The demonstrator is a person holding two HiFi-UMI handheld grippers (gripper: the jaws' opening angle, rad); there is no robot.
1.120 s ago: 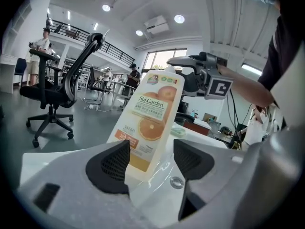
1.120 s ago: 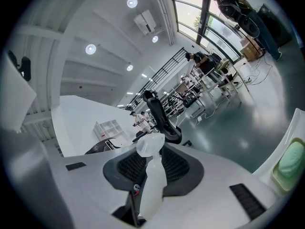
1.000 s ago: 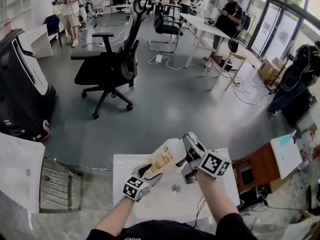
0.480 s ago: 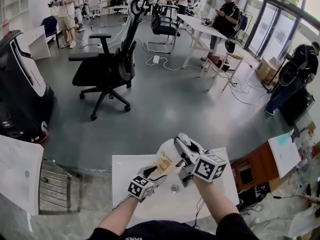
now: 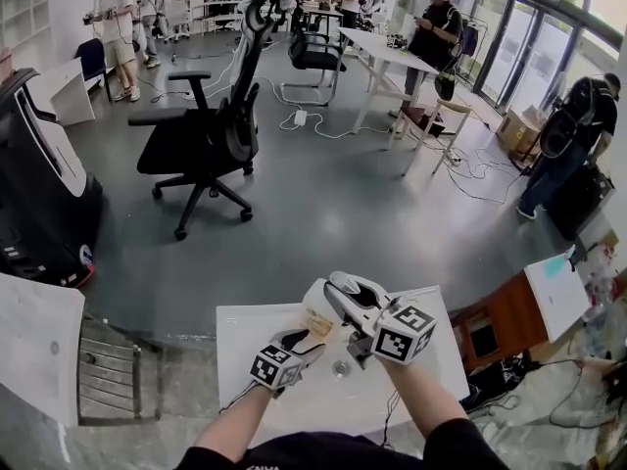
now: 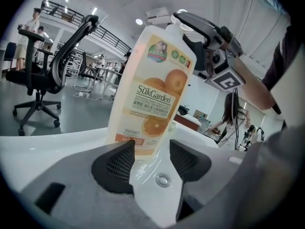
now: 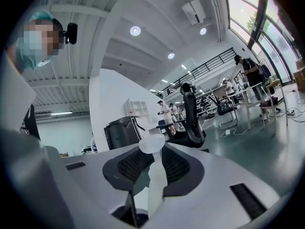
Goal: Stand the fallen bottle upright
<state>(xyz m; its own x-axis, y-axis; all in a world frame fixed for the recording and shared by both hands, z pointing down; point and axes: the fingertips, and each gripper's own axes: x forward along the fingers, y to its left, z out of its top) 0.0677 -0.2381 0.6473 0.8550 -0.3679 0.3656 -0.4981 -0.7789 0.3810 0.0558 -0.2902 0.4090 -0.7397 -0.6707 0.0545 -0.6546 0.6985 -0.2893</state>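
The pale orange-juice bottle [image 5: 318, 308] stands almost upright on the white table [image 5: 250, 360], leaning slightly. In the left gripper view its label [image 6: 153, 92] faces me and its base rests on the tabletop. My right gripper [image 5: 345, 300] is shut on the bottle's white neck and cap [image 7: 152, 149]; it shows above the bottle [image 6: 206, 37] in the left gripper view. My left gripper [image 5: 300, 341] sits low at the bottle's base, its jaws closing. The base stands just beyond the left gripper's pads [image 6: 119, 162], which do not press on it.
A small round metal fitting [image 6: 162, 179] is set in the tabletop just behind the bottle. Beyond the table's far edge are grey floor, a black office chair [image 5: 211, 130], a dark machine [image 5: 39, 194] at the left and several people at desks in the back.
The bottle has swung from a strong slant to nearly upright as the right gripper carried its top leftwards and rolled. The left gripper crept in toward the base.
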